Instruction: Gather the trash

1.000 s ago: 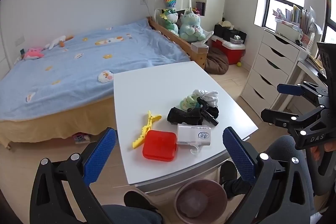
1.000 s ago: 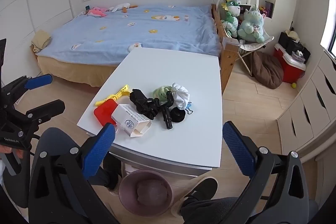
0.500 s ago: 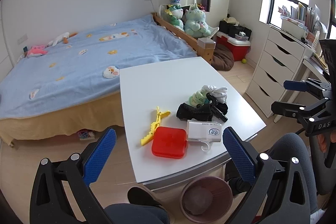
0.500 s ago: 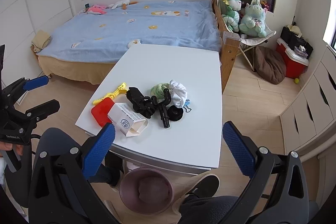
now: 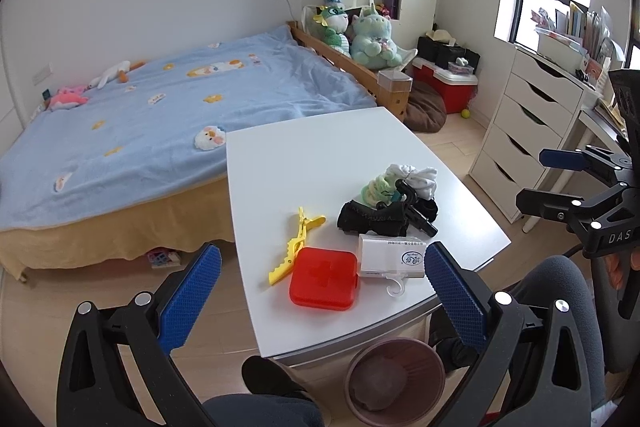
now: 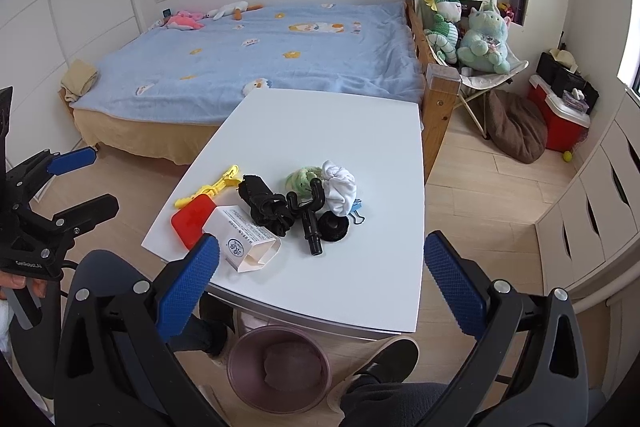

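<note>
A white table (image 5: 304,155) holds a cluster of items near its front edge: a white paper carton (image 5: 391,255) (image 6: 244,241), a red flat case (image 5: 323,278) (image 6: 191,221), a yellow clip (image 5: 298,245), a black cloth (image 5: 370,219), a black plastic piece (image 6: 308,217), and white and green scrunchies (image 6: 338,185). A pinkish bin (image 5: 394,381) (image 6: 280,367) stands on the floor under the table's front edge. My left gripper (image 5: 320,299) is open and empty in front of the table. My right gripper (image 6: 320,275) is open and empty, also short of the table.
A bed with a blue blanket (image 5: 160,115) stands behind the table. White drawers (image 5: 528,123) are at the right. Plush toys (image 6: 480,35), a red cooler (image 6: 560,119) and a brown cushion (image 6: 516,127) are at the back right. The person's knees and feet are by the bin.
Both cameras have shifted slightly, so the table and items sit a little higher and to the right in the left view. Both grippers stay open and empty.
</note>
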`<action>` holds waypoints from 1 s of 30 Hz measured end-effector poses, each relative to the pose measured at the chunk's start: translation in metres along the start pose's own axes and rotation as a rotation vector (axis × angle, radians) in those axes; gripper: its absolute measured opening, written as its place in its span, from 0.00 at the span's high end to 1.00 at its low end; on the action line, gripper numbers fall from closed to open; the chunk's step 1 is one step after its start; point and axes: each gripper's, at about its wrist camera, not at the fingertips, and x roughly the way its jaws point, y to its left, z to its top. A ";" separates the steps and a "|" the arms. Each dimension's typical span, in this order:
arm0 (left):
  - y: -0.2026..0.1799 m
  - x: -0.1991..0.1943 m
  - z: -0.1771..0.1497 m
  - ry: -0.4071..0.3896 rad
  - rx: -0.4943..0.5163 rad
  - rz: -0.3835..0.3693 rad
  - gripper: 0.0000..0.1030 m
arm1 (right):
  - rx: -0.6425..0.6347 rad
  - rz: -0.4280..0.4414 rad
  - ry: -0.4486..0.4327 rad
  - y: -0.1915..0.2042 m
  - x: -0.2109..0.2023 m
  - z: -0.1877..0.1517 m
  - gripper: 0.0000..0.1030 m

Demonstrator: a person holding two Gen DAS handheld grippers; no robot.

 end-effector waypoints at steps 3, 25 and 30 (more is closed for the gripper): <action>-0.002 -0.001 -0.001 0.001 0.007 -0.001 0.05 | 0.000 0.002 -0.001 0.000 0.000 0.000 0.03; 0.005 0.007 0.006 -0.003 0.010 -0.016 0.05 | 0.002 0.004 -0.001 -0.001 0.008 0.004 0.03; 0.004 0.012 0.004 0.006 0.008 -0.025 0.05 | 0.004 0.008 0.009 -0.001 0.010 0.000 0.03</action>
